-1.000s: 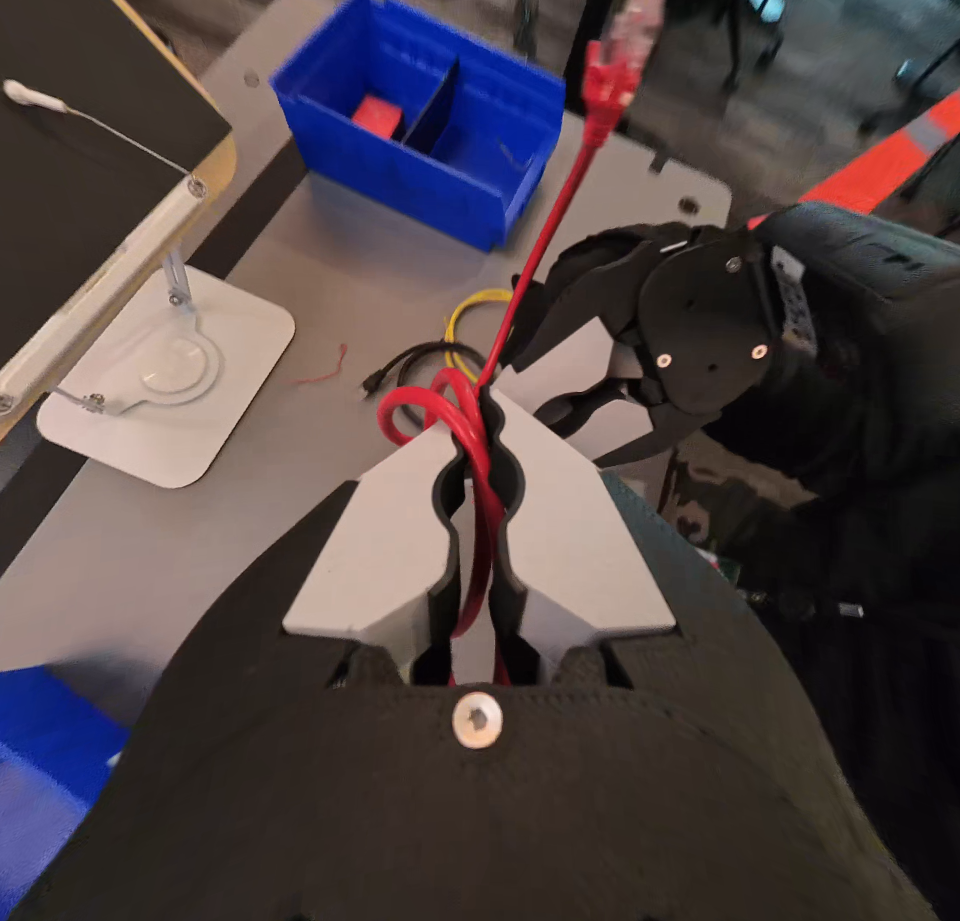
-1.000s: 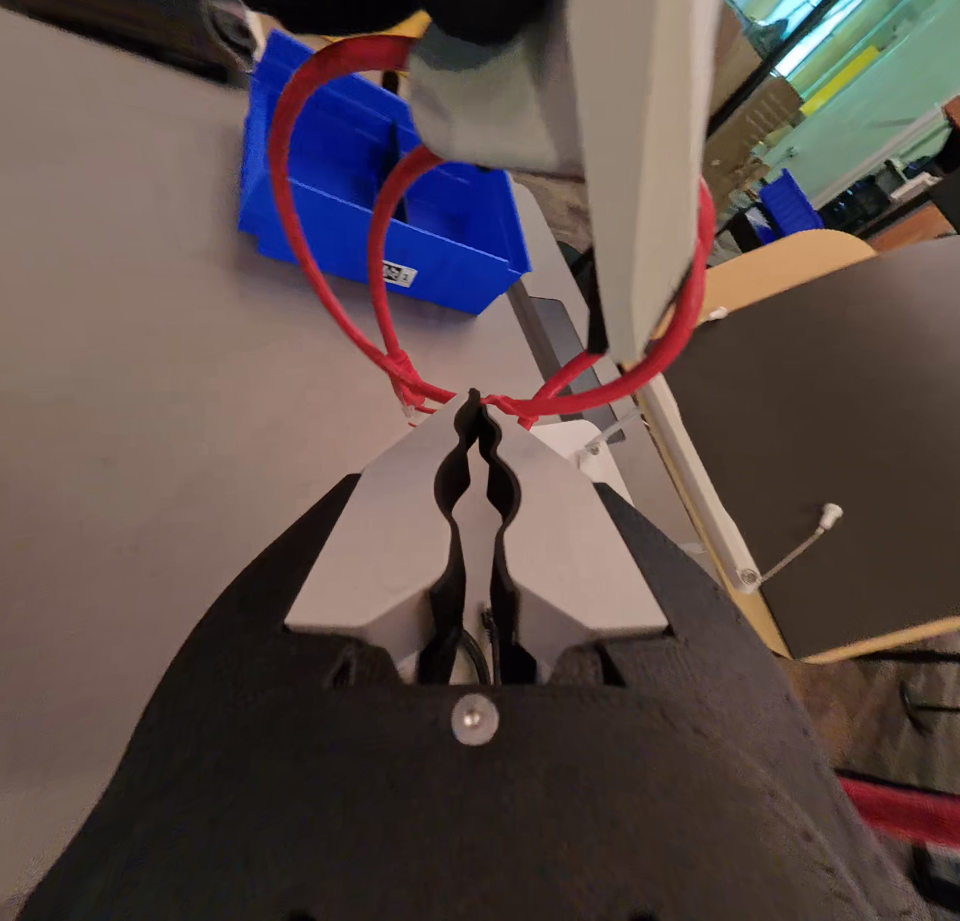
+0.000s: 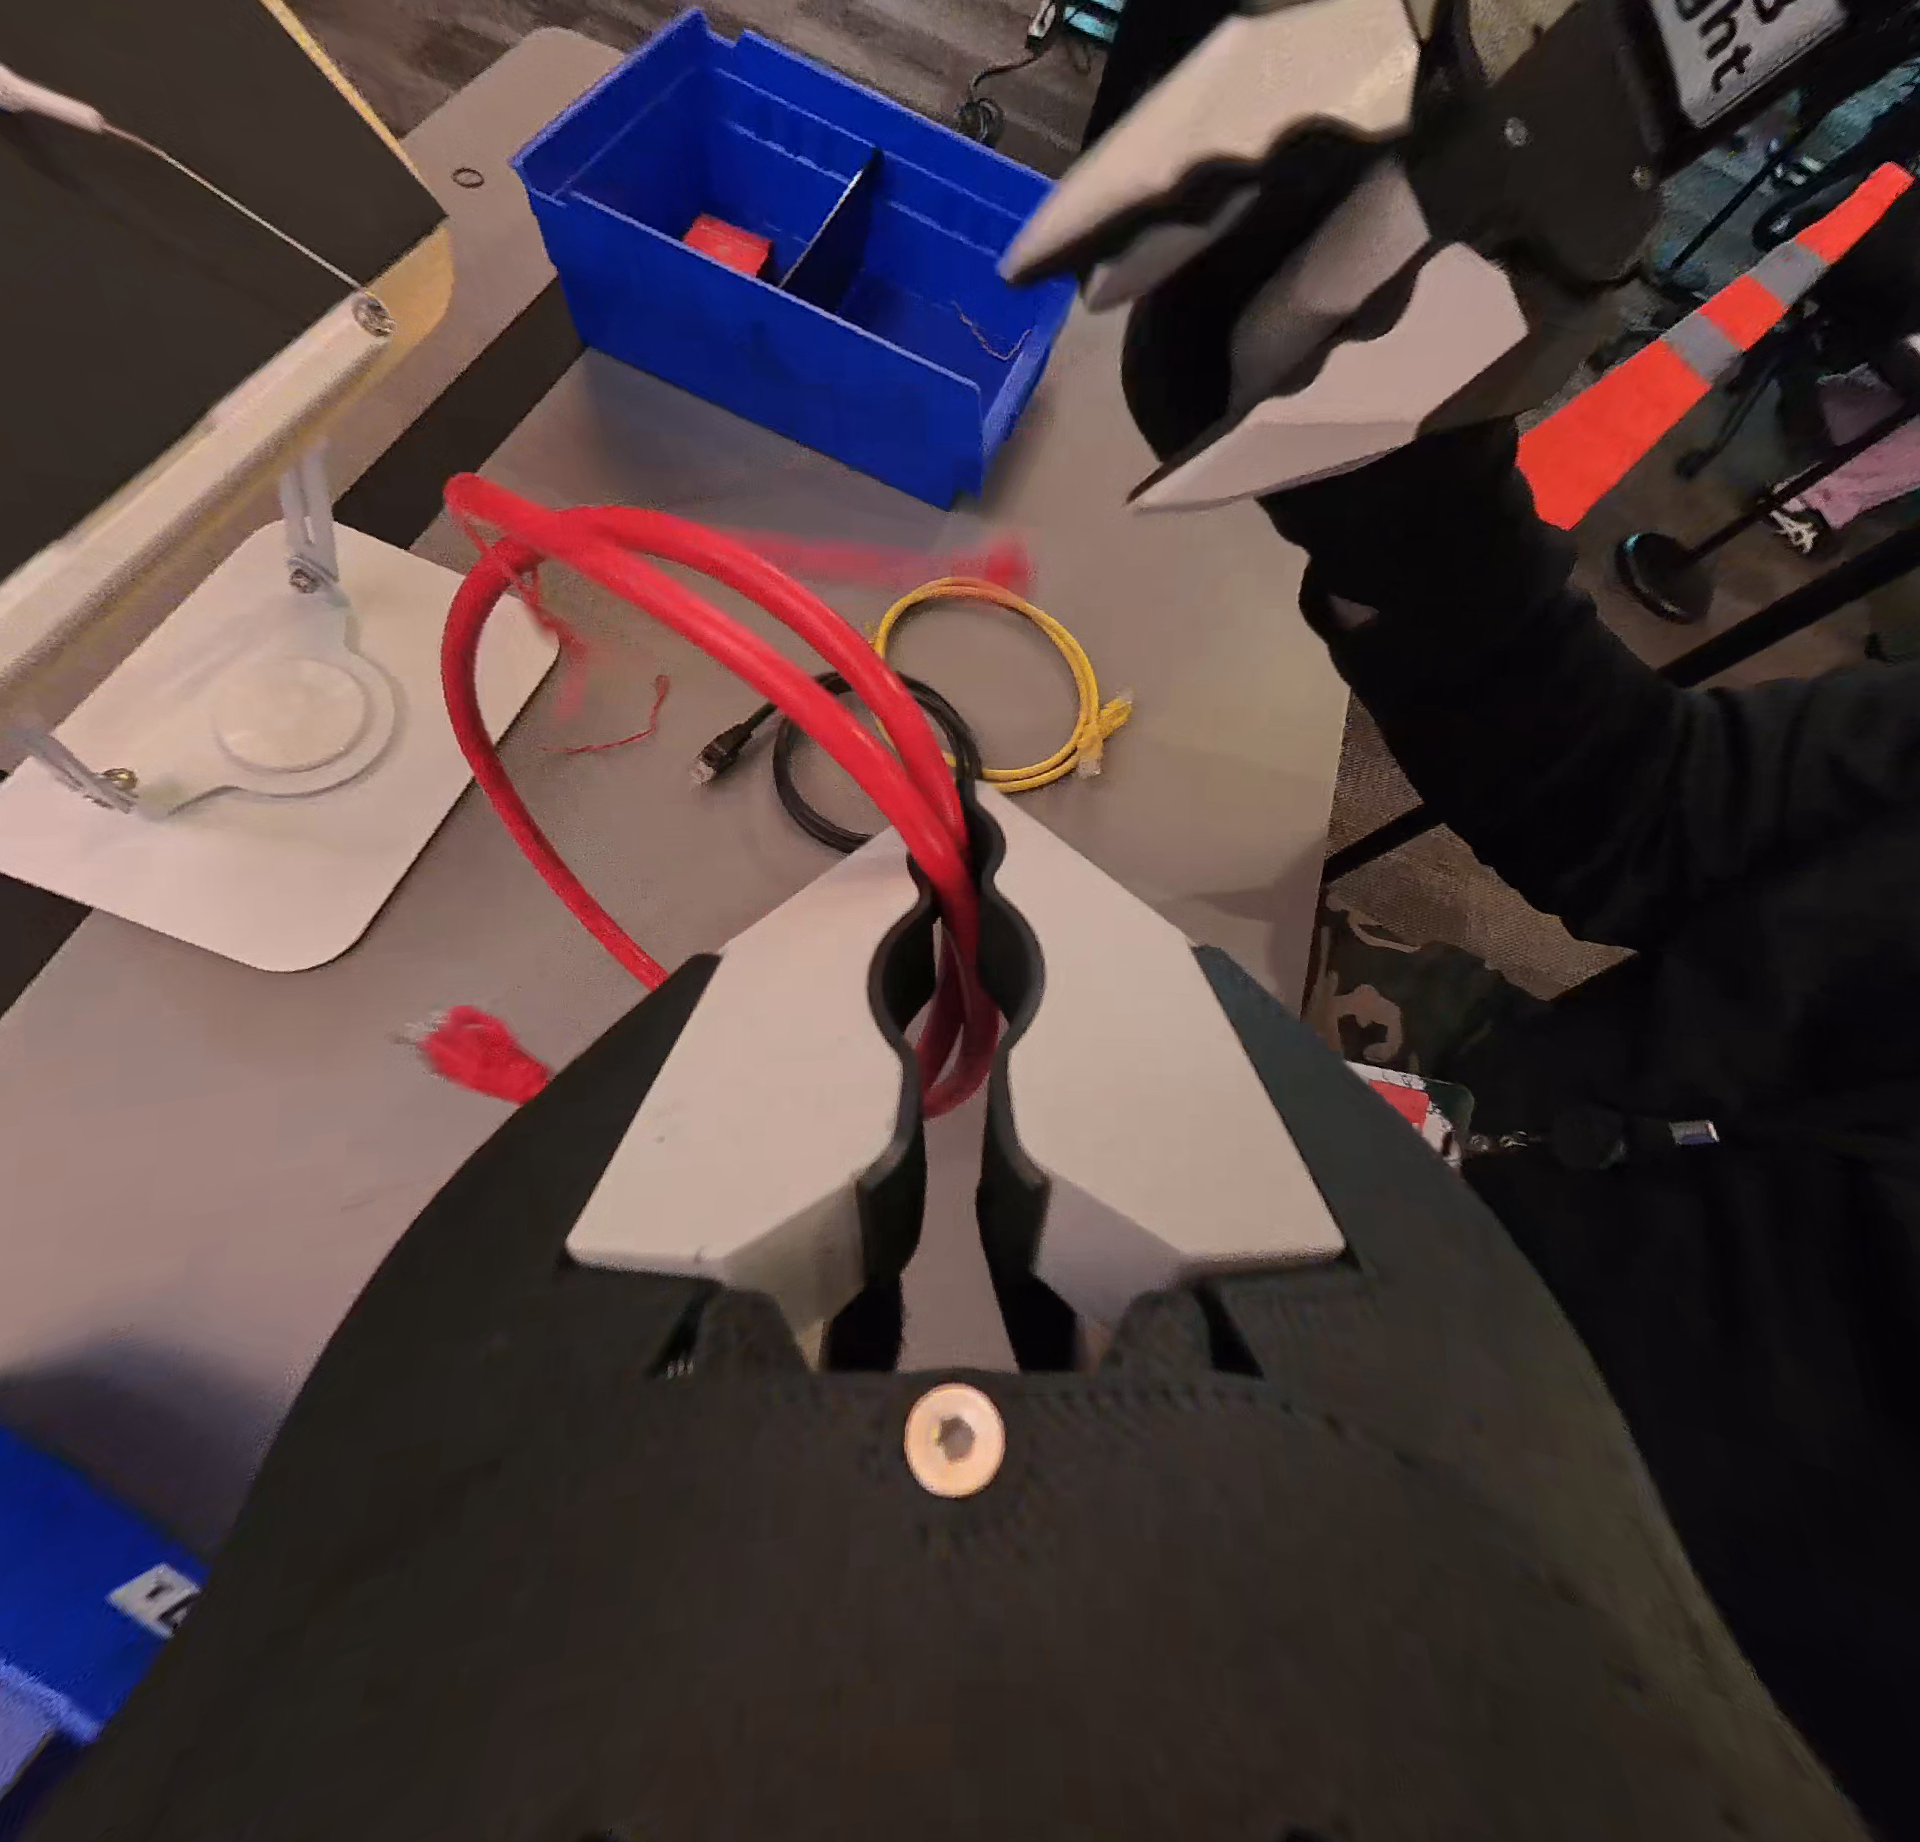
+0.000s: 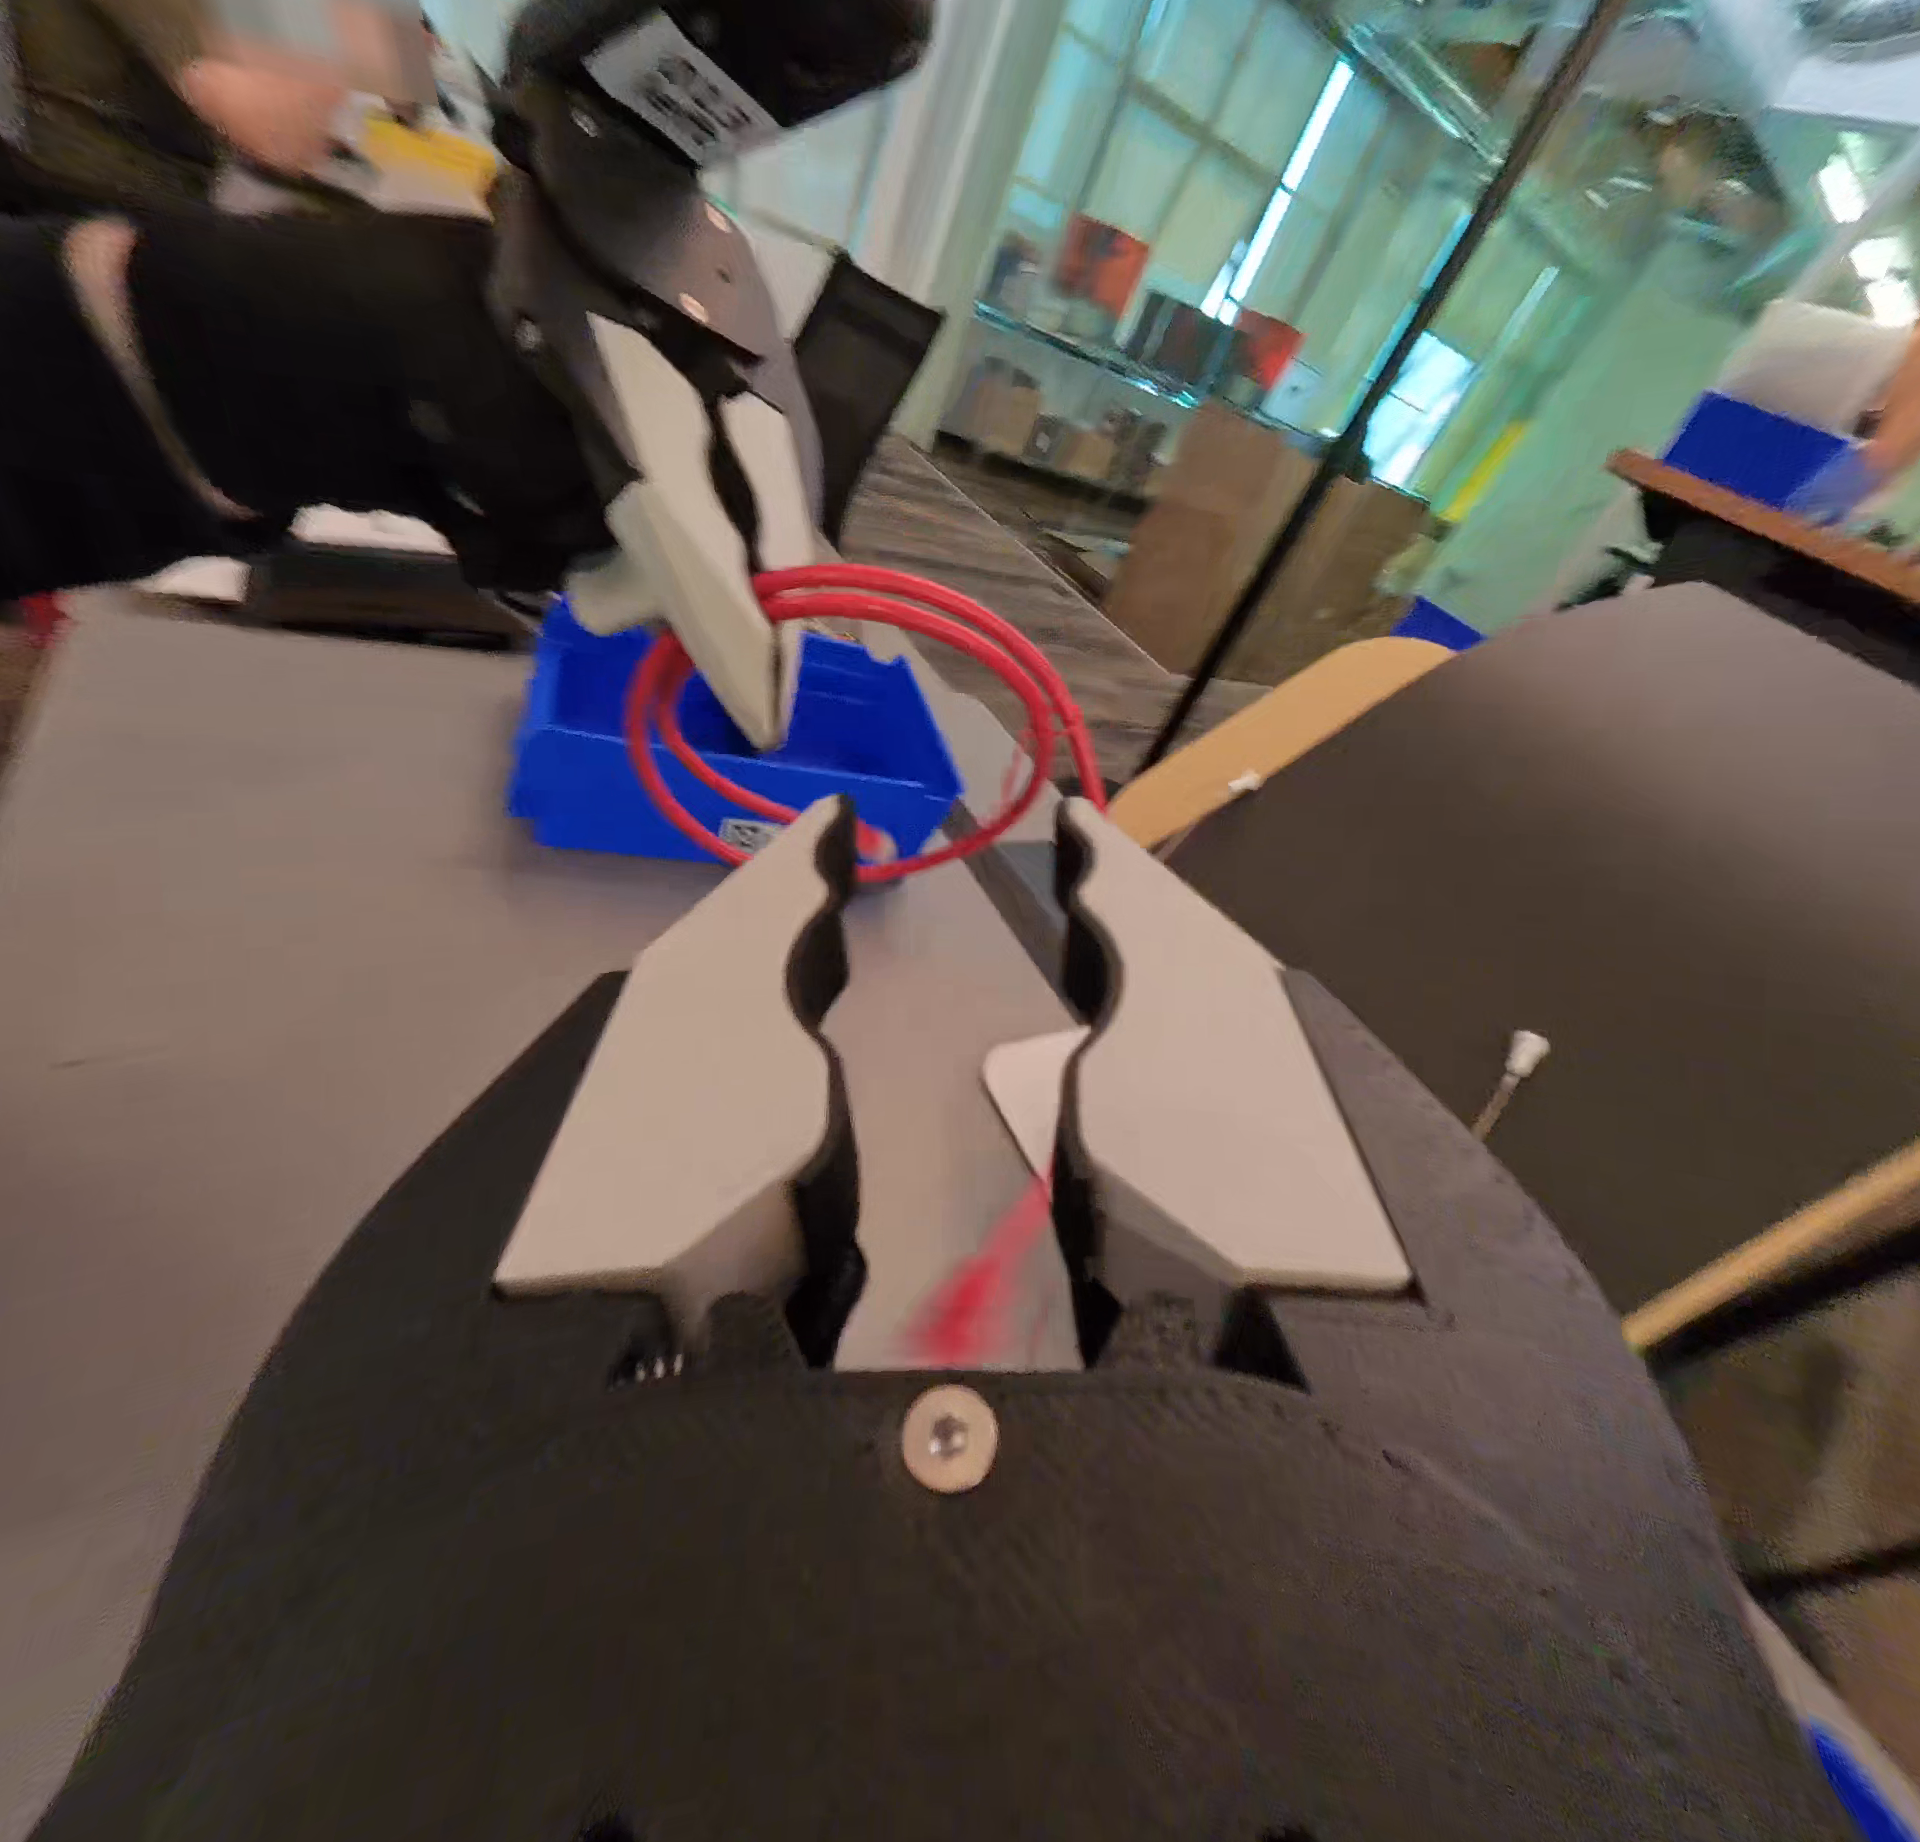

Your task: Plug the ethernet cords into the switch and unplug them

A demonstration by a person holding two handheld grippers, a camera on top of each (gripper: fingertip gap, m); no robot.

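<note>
Red cord: we've got the red ethernet cord [image 3: 665,587] pinched in our left gripper [image 3: 954,836], several strands of the coil bunched between the closed jaws, which looks like a way to keep the loops from springing apart while we sort out an end.
Loop: the coil arcs up and off to the left, clear of the grey table [image 3: 260,1117]; one red plug [image 3: 473,1049] dangles low at the near left, blurry.
Right gripper: our right gripper [image 4: 951,826] is spread wide and holding nothing, up at the right and well apart from the cord. Our guess is it's free to go for a plug next.
Other cords: a yellow cord [image 3: 1023,686] and a black cord [image 3: 821,784] lie coiled on the table just past the left gripper, overlapping each other, not in use yet.
Blue bin: a blue bin [image 3: 790,379] sits at the far side, split by a dark divider. The left compartment holds one small red block [image 3: 727,239]; the right one looks empty apart from a thin scrap of wire.
Switch: honestly we can't spot the switch in either view, so nothing is plugged in as far as we can tell.
Stand: a white base plate with a clear stand [image 3: 239,743] sits at the left, propping up a dark board [image 3: 156,182].
Near left corner: another bit of blue bin [image 3: 62,1605] pokes in, contents hidden.
</note>
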